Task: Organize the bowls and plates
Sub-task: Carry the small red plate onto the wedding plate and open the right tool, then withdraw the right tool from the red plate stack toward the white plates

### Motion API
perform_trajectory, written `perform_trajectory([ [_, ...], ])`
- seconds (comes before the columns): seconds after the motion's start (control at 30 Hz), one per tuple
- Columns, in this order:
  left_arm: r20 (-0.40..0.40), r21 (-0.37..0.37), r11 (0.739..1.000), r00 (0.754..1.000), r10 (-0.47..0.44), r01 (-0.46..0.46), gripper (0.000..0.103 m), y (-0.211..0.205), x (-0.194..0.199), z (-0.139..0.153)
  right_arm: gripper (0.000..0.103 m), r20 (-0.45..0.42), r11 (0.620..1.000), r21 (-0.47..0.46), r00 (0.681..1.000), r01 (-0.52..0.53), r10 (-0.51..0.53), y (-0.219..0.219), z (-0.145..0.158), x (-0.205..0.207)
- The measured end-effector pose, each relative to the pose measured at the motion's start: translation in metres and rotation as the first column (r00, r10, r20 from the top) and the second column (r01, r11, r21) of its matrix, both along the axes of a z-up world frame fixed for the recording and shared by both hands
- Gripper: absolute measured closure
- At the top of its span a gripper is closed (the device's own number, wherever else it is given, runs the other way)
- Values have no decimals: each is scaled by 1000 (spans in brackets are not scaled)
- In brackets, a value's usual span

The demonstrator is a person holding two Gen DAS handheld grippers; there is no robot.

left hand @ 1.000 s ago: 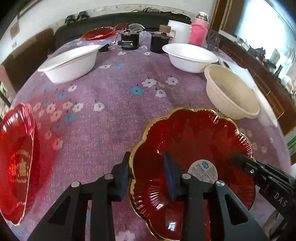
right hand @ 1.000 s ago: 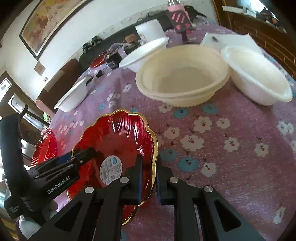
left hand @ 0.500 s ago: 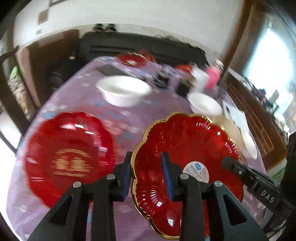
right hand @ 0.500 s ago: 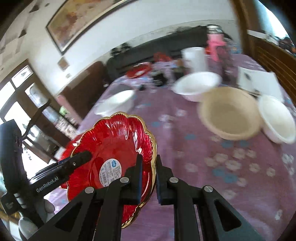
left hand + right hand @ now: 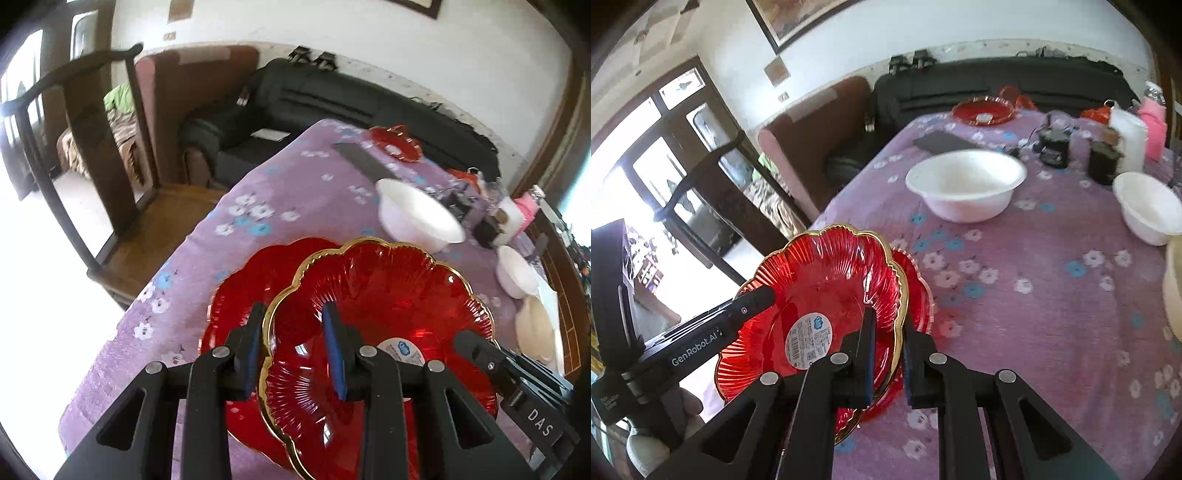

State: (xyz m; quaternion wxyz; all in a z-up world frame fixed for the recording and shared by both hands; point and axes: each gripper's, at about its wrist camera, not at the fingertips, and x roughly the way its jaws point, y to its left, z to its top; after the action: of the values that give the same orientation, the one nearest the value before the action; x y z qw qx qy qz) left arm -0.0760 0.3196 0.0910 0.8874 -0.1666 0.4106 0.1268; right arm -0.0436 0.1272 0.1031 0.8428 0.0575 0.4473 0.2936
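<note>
Both grippers have carried the gold-rimmed red plate (image 5: 388, 314) sideways across the desk (image 5: 1052, 295). The left gripper (image 5: 295, 354) and right gripper (image 5: 886, 354) fingers clench its opposite rims, holding it over the second red plate (image 5: 243, 295), ready to stack.

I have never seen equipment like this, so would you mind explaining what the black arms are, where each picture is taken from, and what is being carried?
There is no robot here: a person holds a two-finger black gripper in each hand, and a fisheye camera on each looks along its fingers. One picture is from the left gripper, the other from the right gripper. Both are clamped on opposite rims of one scalloped red glass plate with a gold edge, carrying it above a second red plate lying on the purple flowered tablecloth. Further along the table stand a large white bowl, a smaller white bowl, a cream bowl, and another red dish at the far end.
</note>
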Motion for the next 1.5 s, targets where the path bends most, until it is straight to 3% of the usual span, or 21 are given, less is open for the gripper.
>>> perform_trajectory([
  [0.33,-93,1,999,995,36,-36,73,15,20,-41,89,-74,999,-54,997,-9,5,19,-45,28],
  [0.43,-86,32,999,995,42,-39,69,13,21,-39,91,-42,996,-82,999,-21,18,26,-48,30],
  [0.57,-56,39,999,998,26,-24,55,10,21,-31,91,-25,994,-102,999,-31,28,34,-50,30],
  [0.7,-20,39,999,1000,15,-14,53,7,15,-20,89,11,992,-128,1000,-24,26,38,-49,28],
  [0.73,-6,37,999,1000,11,-11,51,6,12,-16,83,26,990,-139,999,-20,24,39,-47,26],
  [0.77,6,40,999,1000,7,-7,47,4,9,-12,70,44,989,-149,999,-23,30,41,-46,25],
  [0.87,56,58,998,998,-8,4,40,-2,-4,3,43,102,984,-170,993,-45,63,48,-38,16],
  [0.93,96,65,998,995,-13,7,37,-5,-14,12,35,170,976,-218,984,-13,52,50,-31,8],
  [1.1,167,106,994,986,-10,-8,35,-15,-36,34,34,270,985,-167,963,34,13,25,0,-18],
  [1.17,194,120,993,981,-23,-1,31,-25,-46,44,27,296,990,-122,955,67,-29,4,10,-31],
  [1.5,295,169,982,946,-135,88,24,-95,-89,80,21,359,978,-73,920,195,-157,-80,32,-85],
])
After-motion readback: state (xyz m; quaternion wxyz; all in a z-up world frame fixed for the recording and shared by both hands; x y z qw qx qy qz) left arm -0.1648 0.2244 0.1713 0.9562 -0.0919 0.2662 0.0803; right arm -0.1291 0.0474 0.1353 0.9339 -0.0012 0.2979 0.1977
